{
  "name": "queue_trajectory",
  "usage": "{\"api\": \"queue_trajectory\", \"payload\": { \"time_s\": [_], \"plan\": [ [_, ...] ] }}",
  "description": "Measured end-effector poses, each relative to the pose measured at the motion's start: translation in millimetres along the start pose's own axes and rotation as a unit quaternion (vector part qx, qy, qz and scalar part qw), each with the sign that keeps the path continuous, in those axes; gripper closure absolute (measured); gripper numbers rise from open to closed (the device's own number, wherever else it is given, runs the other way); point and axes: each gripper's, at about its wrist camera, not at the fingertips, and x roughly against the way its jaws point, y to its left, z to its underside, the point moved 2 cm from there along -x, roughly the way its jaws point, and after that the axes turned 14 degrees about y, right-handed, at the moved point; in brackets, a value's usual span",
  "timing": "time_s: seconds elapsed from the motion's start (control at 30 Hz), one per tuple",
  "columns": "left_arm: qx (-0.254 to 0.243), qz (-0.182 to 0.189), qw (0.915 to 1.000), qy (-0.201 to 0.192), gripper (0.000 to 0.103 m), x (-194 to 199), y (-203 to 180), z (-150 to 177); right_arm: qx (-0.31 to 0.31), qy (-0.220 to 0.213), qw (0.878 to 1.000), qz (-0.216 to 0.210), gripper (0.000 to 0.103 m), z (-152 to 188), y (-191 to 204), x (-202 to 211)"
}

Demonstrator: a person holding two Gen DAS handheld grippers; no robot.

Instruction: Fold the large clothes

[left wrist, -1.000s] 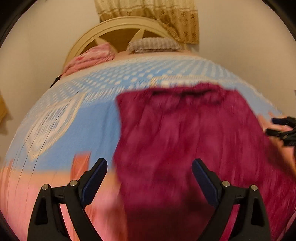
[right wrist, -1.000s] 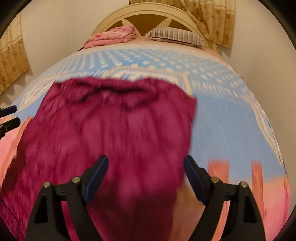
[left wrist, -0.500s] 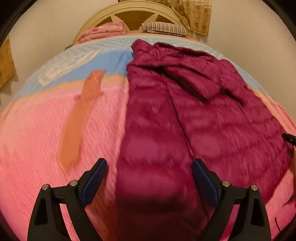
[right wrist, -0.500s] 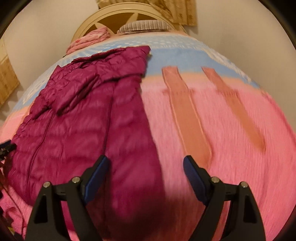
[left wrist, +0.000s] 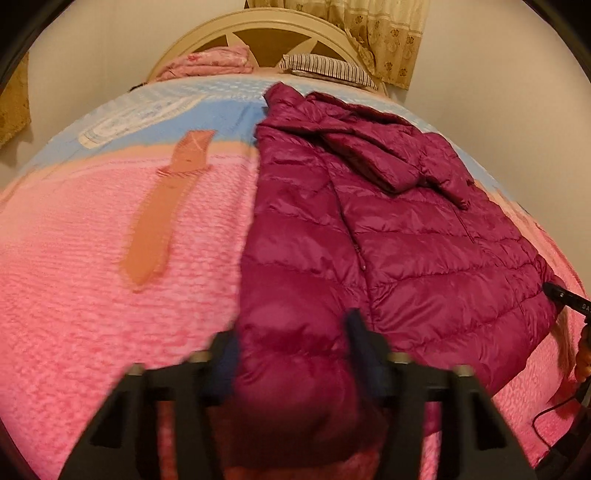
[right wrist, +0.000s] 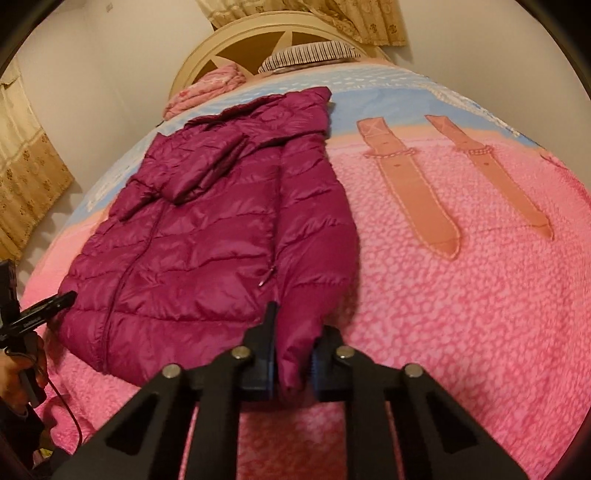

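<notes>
Since half a second ago both pairs of tongs have been drawn together: then they were spread wide above the jacket, and now each one is pinched on a sleeve end. On the left, the left gripper (left wrist: 291,354) is seen blurred, its fingers pressed against the sides of the puffy cuff of the jacket (left wrist: 388,236), with the fabric bulging between them. On the right, the right gripper (right wrist: 291,356) is closed on the narrow end of the other sleeve, which hangs down between the two pads. The jacket (right wrist: 207,236), a dark magenta quilted one, is laid face up on the pink bedspread (right wrist: 461,314), zipped, with the hood folded down over the chest and pointing toward the headboard (right wrist: 266,40). Its hem lies at the near end, away from the headboard. A striped pillow (left wrist: 325,68) and a folded pink blanket (left wrist: 214,64) are set against the headboard, beyond the jacket. Yellow curtains (left wrist: 373,29) hang behind the headboard. Two orange strap patterns (right wrist: 413,177) are printed on the bedspread beside the jacket.
</notes>
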Motion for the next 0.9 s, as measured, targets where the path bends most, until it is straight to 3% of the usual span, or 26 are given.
{"api": "queue_trajectory", "payload": {
  "time_s": [0.1,0.17,0.4,0.53,0.9],
  "plan": [
    [-0.006,0.006,1.0,-0.005,0.093,10,6,2,0.006,-0.006,1.0,-0.007,0.09,7,5,6],
    [-0.011,0.017,0.9997,-0.011,0.097,21,7,6,0.007,-0.011,1.0,-0.017,0.091,12,7,12],
    [-0.044,0.051,0.9972,-0.032,0.1,55,-2,28,0.009,-0.028,0.999,-0.04,0.091,32,10,37],
    [-0.051,0.075,0.9939,-0.062,0.1,87,-7,24,0.004,-0.039,0.998,-0.059,0.092,42,10,54],
    [-0.077,0.164,0.9721,-0.148,0.1,186,-16,11,0.046,-0.12,0.987,-0.095,0.093,55,27,140]
  ]
}}
